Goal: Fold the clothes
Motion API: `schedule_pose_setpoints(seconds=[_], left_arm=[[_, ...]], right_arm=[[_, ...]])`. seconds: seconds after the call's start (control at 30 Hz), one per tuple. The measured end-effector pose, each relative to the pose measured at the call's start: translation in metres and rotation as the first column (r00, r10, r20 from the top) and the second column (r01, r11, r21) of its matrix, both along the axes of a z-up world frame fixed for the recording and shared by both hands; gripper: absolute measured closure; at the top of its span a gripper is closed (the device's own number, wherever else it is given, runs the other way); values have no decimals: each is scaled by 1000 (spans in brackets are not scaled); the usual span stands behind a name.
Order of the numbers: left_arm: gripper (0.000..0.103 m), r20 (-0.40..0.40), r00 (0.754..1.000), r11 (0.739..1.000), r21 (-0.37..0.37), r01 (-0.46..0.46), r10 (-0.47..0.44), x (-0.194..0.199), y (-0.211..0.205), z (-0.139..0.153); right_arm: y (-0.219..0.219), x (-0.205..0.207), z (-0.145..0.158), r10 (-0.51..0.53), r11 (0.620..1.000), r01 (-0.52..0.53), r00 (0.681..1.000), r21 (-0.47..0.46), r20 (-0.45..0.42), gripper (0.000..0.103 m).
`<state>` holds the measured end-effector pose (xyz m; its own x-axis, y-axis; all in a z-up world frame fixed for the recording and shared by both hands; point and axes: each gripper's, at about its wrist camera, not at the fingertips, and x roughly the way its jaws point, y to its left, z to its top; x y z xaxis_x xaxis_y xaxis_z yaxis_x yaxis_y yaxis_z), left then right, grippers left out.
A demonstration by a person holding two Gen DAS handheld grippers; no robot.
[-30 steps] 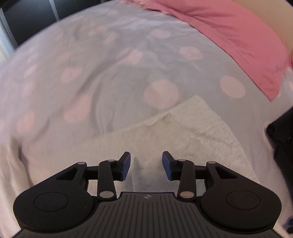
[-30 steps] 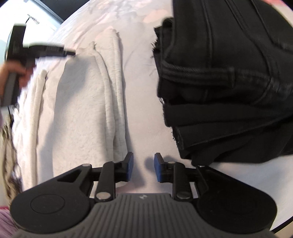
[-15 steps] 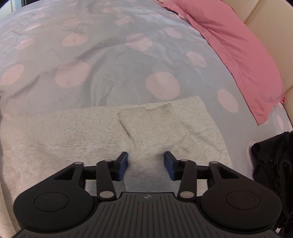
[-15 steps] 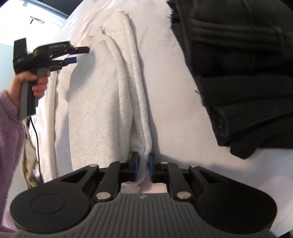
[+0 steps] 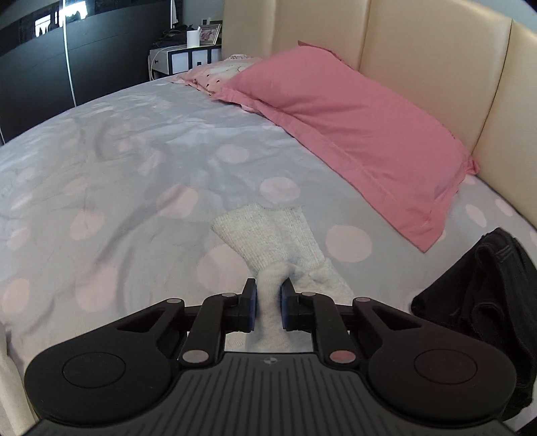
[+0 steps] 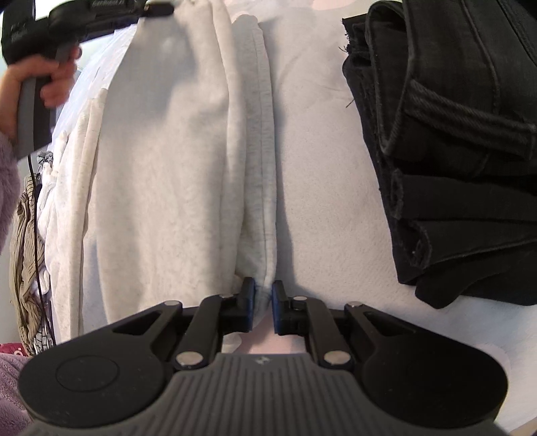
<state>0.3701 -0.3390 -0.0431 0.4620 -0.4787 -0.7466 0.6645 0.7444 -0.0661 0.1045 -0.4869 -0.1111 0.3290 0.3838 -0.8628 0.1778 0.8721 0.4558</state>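
Note:
A light grey sweatshirt (image 6: 161, 174) lies stretched along the bed, its long side folded over. My right gripper (image 6: 262, 300) is shut on the near corner of that fold. At the far end, the other hand-held gripper (image 6: 100, 13) grips the same garment, held by a person's hand (image 6: 40, 84). In the left wrist view my left gripper (image 5: 268, 298) is shut on bunched grey fabric, and the ribbed cuff (image 5: 265, 231) sticks out beyond the fingers, lifted above the bed.
A folded black pair of jeans (image 6: 453, 141) lies to the right of the sweatshirt, also visible as black cloth (image 5: 486, 302). A pink pillow (image 5: 352, 134) rests against the cream headboard (image 5: 436, 67). Dotted bedspread (image 5: 134, 187) extends left. More clothes (image 6: 27, 234) lie piled at the left.
Both grippers have closed on the grey sweatshirt. The left one has taken the cuff end and tilted up toward the headboard. The right one has closed further on the near corner.

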Motion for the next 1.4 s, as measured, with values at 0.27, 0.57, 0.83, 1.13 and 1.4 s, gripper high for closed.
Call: schedule_pose_setpoints(seconds=[0.27, 0.57, 0.83, 1.13, 1.4], left_arm=[[78, -46, 997, 997, 53, -55, 58, 7, 5, -32], [61, -28, 997, 997, 19, -69, 70, -26, 59, -12], [73, -61, 995, 996, -45, 81, -84, -143, 140, 9], [77, -54, 992, 990, -87, 113, -118, -270, 196, -12], [77, -124, 989, 988, -139, 62, -80, -312, 218, -36]], right_arm=[[0, 1, -4, 16, 1000, -16, 1000, -14, -27, 92], [-12, -15, 23, 0, 994, 1, 1000, -105, 8, 72], [-8, -66, 67, -56, 988, 76, 987, -132, 149, 70], [84, -114, 66, 13, 984, 33, 967, -175, 254, 66], [150, -155, 43, 87, 956, -10, 964, -292, 252, 50]])
